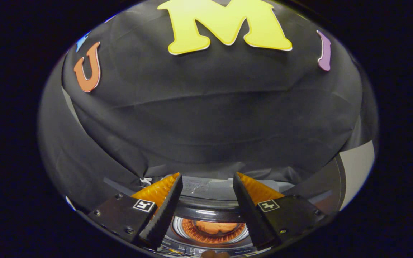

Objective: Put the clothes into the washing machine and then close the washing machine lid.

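My gripper [207, 176] is open, with nothing between its fingers. Below and between the fingers I look down on the washing machine [210, 209], its round drum opening lit in orange. An orange piece of clothing [216, 227] lies inside the drum. The lid [332, 181] stands raised to the right of the right finger, dark with a pale rim. The gripper hangs above the machine's opening and touches nothing.
The booth's black cloth wall [210, 118] rises just beyond the machine and wraps round to the left. A small rounded bit, perhaps a fingertip [214, 254], peeks in at the near edge of the machine.
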A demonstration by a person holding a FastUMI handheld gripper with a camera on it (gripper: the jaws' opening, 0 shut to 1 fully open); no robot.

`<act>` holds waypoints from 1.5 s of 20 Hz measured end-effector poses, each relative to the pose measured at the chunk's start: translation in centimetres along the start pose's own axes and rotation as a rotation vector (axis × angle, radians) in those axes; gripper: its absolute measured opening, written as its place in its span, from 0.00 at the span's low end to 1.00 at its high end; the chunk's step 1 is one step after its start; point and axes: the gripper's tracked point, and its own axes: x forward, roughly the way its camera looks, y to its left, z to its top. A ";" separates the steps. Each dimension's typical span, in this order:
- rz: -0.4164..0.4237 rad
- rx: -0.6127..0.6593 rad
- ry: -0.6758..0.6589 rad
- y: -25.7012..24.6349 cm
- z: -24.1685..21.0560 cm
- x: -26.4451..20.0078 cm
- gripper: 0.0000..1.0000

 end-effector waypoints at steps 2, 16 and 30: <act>0.000 0.000 -0.003 0.0 -0.4 -0.2 0.90; -0.001 0.001 -0.016 0.3 -3.1 -1.6 0.90; -0.068 -0.031 0.096 -1.5 -15.5 -1.8 0.90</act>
